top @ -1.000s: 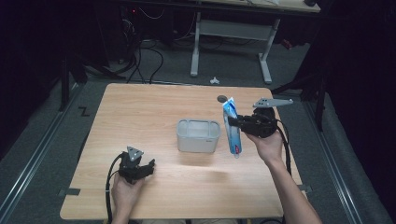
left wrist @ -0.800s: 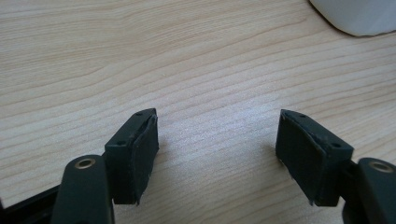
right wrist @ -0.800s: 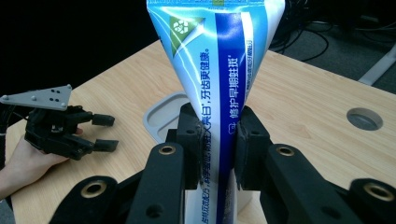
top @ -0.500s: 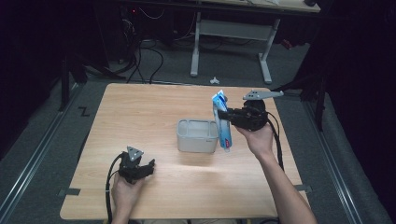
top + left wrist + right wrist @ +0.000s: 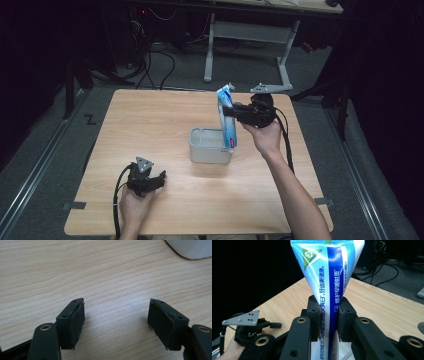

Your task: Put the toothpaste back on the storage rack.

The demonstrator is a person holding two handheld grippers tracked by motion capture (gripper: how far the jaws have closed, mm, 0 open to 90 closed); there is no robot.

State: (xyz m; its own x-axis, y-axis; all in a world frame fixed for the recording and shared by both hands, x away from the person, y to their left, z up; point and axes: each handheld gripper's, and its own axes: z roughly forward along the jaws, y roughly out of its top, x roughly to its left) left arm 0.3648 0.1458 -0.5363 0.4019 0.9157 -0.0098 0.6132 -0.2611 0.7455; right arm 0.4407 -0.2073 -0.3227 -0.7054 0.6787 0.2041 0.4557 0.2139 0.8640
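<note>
Gripping toothpaste tube [image 5: 227, 120] upright in right hand-held gripper [image 5: 239, 114], apparently for lowering into grey bin [image 5: 210, 152]; left hand-held gripper [image 5: 152, 181] spread, idle on worktop [image 5: 150, 125].

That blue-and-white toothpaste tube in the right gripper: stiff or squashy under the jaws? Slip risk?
Probably squashy: the blue-and-white toothpaste tube narrows sharply where the right gripper pinches it. Slip looks possible, since its printed skin is glossy. It seems light, held upright by that single pinch above the pale rectangular plastic tub.
</note>
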